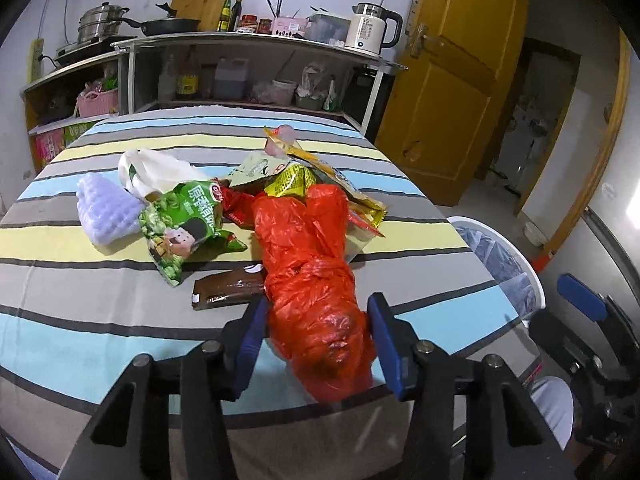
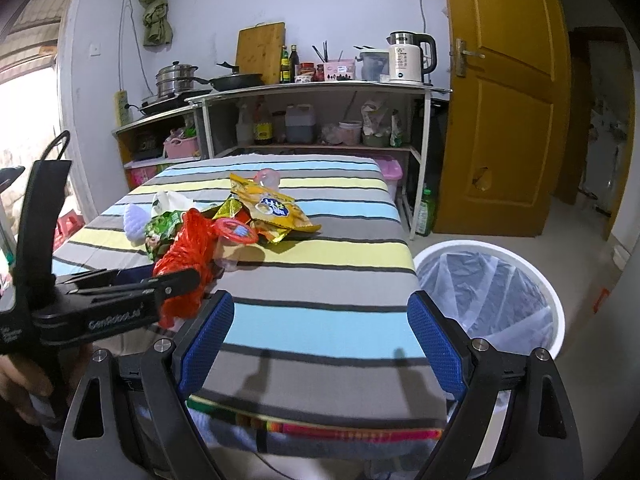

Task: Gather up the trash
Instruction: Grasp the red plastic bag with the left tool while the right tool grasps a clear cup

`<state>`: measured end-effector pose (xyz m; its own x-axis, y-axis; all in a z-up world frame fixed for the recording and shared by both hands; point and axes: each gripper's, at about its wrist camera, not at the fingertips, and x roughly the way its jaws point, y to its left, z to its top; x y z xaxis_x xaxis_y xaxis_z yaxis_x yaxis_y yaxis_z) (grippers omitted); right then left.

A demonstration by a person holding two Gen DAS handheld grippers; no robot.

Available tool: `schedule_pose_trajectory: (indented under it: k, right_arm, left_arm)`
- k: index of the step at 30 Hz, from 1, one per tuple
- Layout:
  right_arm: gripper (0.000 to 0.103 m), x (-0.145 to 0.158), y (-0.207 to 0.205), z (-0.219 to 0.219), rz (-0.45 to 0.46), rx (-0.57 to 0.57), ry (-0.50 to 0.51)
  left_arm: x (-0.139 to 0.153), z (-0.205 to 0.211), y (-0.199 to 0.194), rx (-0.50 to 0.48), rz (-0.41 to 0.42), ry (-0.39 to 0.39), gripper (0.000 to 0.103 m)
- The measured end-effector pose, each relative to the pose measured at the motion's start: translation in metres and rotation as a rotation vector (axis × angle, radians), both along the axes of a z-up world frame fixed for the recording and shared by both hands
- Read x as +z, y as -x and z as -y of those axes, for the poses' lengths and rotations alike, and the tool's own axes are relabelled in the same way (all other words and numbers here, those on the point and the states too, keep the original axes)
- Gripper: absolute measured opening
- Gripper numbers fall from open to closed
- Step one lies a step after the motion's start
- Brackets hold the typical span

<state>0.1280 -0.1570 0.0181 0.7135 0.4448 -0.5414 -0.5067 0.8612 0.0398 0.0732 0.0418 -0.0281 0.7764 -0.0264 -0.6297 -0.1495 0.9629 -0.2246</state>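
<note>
While the lined bin point(image 2: 490, 300) beside the surface point(image 2: 320, 280) looks empty, the left hand-held gripper point(image 1: 316, 320) straddles the red bag point(image 1: 312, 264), pad contact unclear; the right hand-held gripper point(image 2: 320, 344) gapes empty, wrappers point(image 2: 272, 208) uncollected.

**Trash pile on striped tabletop, bin beside it**

Knotted red plastic bag point(image 1: 316, 280), crumpled, lies lengthwise toward the near edge of the tabletop point(image 1: 80, 332). Brown flat wrapper point(image 1: 228, 290) just left of it, touching. Green snack bag point(image 1: 180, 224) crumpled further left, beside a lilac bumpy sponge-like piece point(image 1: 104, 212) and a white plastic bag point(image 1: 156, 168). Yellow snack packets point(image 2: 268, 208) heaped behind; red-lidded cup point(image 2: 236, 232) tipped against the red bag. White-rimmed bin point(image 2: 556, 308), clear liner, stands on the floor off the tabletop's right side.
</note>
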Motion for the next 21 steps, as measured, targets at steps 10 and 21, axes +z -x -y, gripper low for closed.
schedule_pose_trajectory:
  k: [10,21]
  right_arm:
    - [0.088,-0.004,-0.027,-0.036,-0.051,0.07,0.003]
    - [0.079,-0.024,-0.07,-0.098,-0.133,0.151,0.046]
  left_arm:
    - [0.004,-0.023,0.017,0.029,0.026,0.033,0.051]
    - [0.008,-0.048,0.031,0.072,0.058,0.042,0.051]
